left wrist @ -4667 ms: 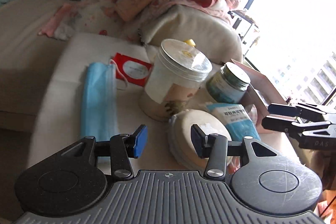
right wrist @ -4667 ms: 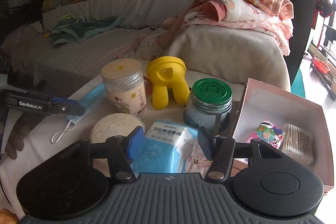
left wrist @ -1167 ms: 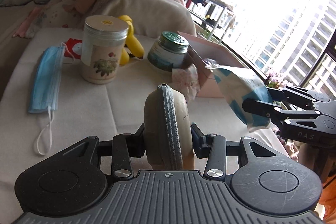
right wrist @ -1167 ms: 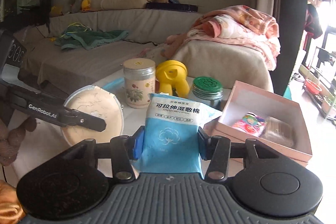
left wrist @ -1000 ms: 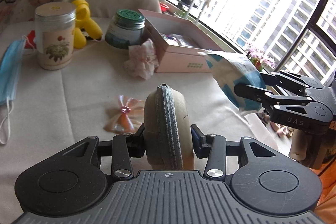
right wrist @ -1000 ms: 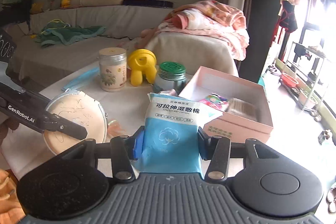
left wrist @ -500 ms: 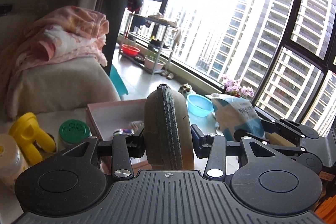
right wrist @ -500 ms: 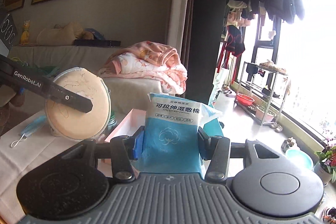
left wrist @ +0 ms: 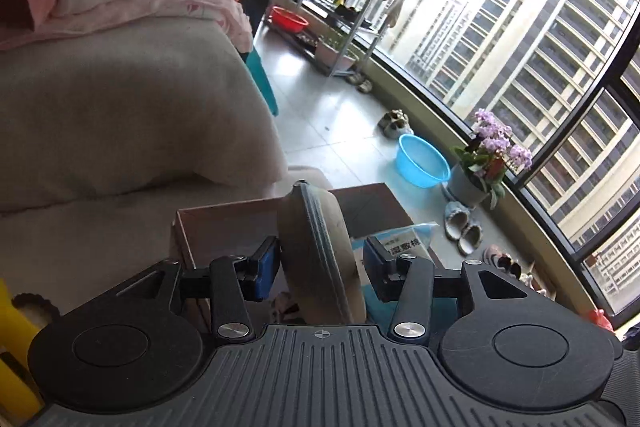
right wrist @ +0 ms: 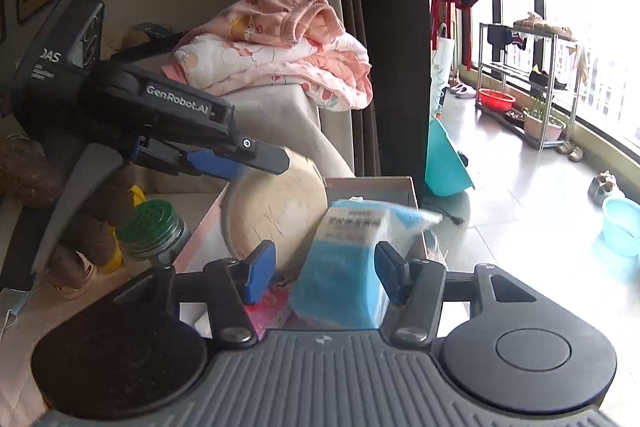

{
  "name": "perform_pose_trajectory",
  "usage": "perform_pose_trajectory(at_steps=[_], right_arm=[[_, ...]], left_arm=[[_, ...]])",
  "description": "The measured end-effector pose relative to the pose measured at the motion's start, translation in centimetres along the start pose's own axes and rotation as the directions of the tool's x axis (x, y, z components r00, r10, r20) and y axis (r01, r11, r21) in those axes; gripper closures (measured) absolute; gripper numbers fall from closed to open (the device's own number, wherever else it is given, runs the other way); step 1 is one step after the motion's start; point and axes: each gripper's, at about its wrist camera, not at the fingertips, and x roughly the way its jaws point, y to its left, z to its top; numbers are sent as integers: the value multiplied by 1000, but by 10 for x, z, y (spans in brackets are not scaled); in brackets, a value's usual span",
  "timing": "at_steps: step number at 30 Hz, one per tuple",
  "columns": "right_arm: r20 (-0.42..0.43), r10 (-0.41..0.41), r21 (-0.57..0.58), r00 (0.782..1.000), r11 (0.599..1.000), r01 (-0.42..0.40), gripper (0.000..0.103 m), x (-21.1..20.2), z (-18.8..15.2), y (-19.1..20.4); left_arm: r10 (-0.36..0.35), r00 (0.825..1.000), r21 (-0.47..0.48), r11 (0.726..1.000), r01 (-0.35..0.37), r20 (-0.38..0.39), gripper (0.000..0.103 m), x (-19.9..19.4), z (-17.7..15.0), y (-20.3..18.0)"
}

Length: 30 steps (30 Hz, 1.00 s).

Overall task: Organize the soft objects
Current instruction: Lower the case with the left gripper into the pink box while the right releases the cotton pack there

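Note:
Both grippers hover over the open pink box (right wrist: pixel 372 183). In the left wrist view the round beige zip pouch (left wrist: pixel 320 247) stands tilted between the pads of my left gripper (left wrist: pixel 320 265). Its jaws are opening, with a gap on each side of the pouch. In the right wrist view the blue packet of cotton wipes (right wrist: pixel 344 267) is blurred between the pads of my right gripper (right wrist: pixel 325 270). Those jaws are opening too, and the left pad is well clear of the packet. The pouch (right wrist: pixel 276 211) leans into the box beside the packet (left wrist: pixel 404 243).
A green-lidded jar (right wrist: pixel 154 227) and a yellow object (left wrist: pixel 12 339) stand left of the box. Behind it is a sofa arm (left wrist: pixel 120 107) with pink blankets (right wrist: pixel 280 59). On the floor to the right are a blue basin (left wrist: pixel 422 163) and a potted flower (left wrist: pixel 492 155) by the window.
Both grippers swung from above the table to over the pink box. Their jaws widened, letting go of the pouch and the packet, which now tilt loose between the pads.

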Motion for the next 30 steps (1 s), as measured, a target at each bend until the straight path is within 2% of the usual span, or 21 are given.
perform_pose_trajectory(at_steps=[3, 7, 13, 15, 18, 19, 20, 22, 23, 25, 26, 28, 30], right_arm=[[7, -45, -46, 999, 998, 46, 46, -5, -14, -1], [-4, -60, -86, 998, 994, 60, 42, -8, -18, 1], [20, -33, -77, 999, 996, 34, 42, -6, -15, 15], [27, -27, -67, 999, 997, 29, 42, -3, -11, 18], [64, -58, -82, 996, 995, 63, 42, 5, 0, 24], [69, -87, -70, 994, 993, 92, 46, 13, 9, 23], [65, -111, -57, 992, 992, 115, 60, 20, 16, 21], [27, -176, -18, 984, 984, 176, 82, 43, 33, 12], [-4, -187, 5, 982, 982, 187, 87, 53, 38, 8], [-113, -155, 76, 981, 984, 164, 90, 76, 41, -2], [-133, -143, 96, 981, 983, 157, 89, 82, 39, -3], [-129, -150, 78, 980, 984, 161, 89, 82, 37, 1], [-143, -118, 112, 983, 985, 134, 88, 78, 38, -5]], left_arm=[[-20, 999, 22, 1000, 19, 48, 52, -12, -3, 2], [42, 993, 136, 989, -57, 110, 52, -46, -13, -15], [-17, 979, 94, 996, -3, 204, 53, -114, -35, -15], [-20, 980, 85, 996, 3, 200, 53, -132, -51, -14], [-33, 988, 97, 995, 18, 148, 53, -147, -81, -12], [-32, 991, 102, 995, 19, 134, 53, -151, -92, -12], [-31, 992, 106, 994, 18, 123, 53, -156, -104, -12], [-23, 993, 115, 993, 10, 113, 53, -165, -126, -9], [-9, 993, 116, 993, -4, 115, 53, -171, -136, -7], [26, 992, 114, 993, -40, 122, 52, -182, -153, 1], [48, 991, 111, 992, -62, 125, 52, -189, -162, 6], [90, 987, 83, 991, -102, 137, 52, -201, -172, 22], [156, 973, 14, 987, -161, 171, 52, -214, -177, 44]])
